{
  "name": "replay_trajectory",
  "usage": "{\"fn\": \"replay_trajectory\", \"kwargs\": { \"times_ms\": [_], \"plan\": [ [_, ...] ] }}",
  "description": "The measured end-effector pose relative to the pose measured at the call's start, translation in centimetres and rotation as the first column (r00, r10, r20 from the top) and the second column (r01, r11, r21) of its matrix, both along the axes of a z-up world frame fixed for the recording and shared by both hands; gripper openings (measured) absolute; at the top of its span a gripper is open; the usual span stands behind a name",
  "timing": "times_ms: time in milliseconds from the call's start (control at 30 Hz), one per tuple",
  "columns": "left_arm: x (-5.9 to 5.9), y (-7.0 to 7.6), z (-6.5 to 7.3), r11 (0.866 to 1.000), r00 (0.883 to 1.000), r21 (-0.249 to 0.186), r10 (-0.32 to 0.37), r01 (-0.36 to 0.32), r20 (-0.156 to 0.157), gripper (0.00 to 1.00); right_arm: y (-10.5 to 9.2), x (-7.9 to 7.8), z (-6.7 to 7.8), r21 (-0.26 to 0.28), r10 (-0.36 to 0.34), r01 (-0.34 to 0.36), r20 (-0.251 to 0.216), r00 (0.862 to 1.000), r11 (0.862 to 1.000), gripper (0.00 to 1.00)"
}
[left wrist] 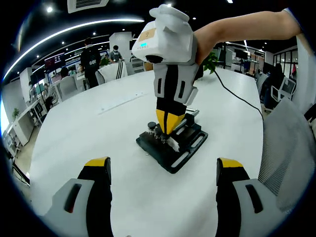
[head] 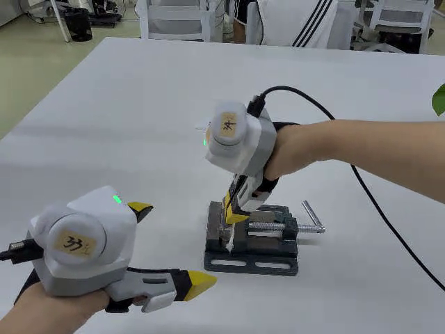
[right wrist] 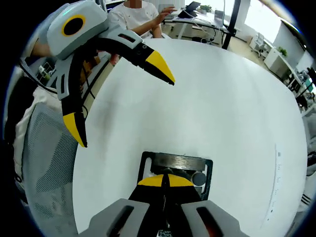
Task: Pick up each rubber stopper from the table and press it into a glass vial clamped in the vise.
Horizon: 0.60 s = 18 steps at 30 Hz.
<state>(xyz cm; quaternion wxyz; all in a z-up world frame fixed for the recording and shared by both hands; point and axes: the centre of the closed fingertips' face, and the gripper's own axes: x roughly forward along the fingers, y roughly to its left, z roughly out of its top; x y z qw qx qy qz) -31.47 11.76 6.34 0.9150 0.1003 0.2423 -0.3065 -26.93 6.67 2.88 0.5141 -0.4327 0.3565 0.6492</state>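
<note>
A dark metal vise (head: 261, 245) stands on the white table (head: 139, 125). My right gripper (head: 233, 214) points straight down onto its clamp, jaws closed together. Anything under the tips is hidden. A pale vial-like piece (head: 228, 240) shows at the vise's left end, just below those tips. In the left gripper view the right gripper (left wrist: 168, 129) stands over the vise (left wrist: 180, 153), with the pale piece (left wrist: 173, 143) beside its tips. My left gripper (head: 170, 243) hovers open and empty at the near left. The right gripper view shows its own closed tips (right wrist: 166, 178) on the vise (right wrist: 173, 161) and the left gripper (right wrist: 121, 106) above.
The vise's screw handle (head: 313, 217) sticks out to the right. A black cable (head: 375, 209) trails from the right gripper across the table. A person in a white striped top (head: 299, 21) sits at the far edge among chairs (head: 177, 17). A green leaf (head: 439, 99) shows at the right.
</note>
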Motion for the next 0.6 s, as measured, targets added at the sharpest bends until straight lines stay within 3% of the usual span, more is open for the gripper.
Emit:
{"fn": "replay_trajectory", "kwargs": {
  "times_ms": [200, 267, 333, 433, 500, 600],
  "plan": [
    [0.1, -0.1, 0.0, 1.0, 1.0, -0.003, 0.003, -0.003, 0.0, 0.87, -0.3, -0.3, 0.1, 0.091, -0.057, 0.053, 0.037, 0.998, 0.994, 0.0],
    [0.0, -0.1, -0.1, 1.0, 1.0, 0.0, -0.003, 0.003, 0.0, 0.87, -0.5, -0.7, 0.2, 0.121, -0.093, 0.092, 0.009, 0.996, 0.988, 0.0],
    [0.0, -0.2, -0.1, 1.0, 1.0, 0.002, -0.008, 0.008, -0.002, 0.87, -0.6, -1.4, 0.3, 0.174, -0.133, 0.136, -0.029, 0.991, 0.975, 0.1],
    [0.0, -0.2, -0.1, 1.0, 1.0, -0.003, -0.012, 0.012, -0.003, 0.87, -2.0, -1.4, -0.2, 0.183, -0.155, 0.152, 0.002, 0.988, 0.971, 0.17],
    [-0.1, -0.2, -0.1, 1.0, 1.0, -0.005, -0.013, 0.013, -0.003, 0.87, -2.7, -1.8, -0.2, 0.244, -0.197, 0.191, 0.003, 0.98, 0.951, 0.24],
    [-0.1, -0.1, -0.2, 1.0, 1.0, -0.007, -0.017, 0.017, -0.007, 0.87, -4.4, -2.5, -0.8, 0.268, -0.256, 0.246, 0.002, 0.967, 0.931, 0.37]
  ]
}}
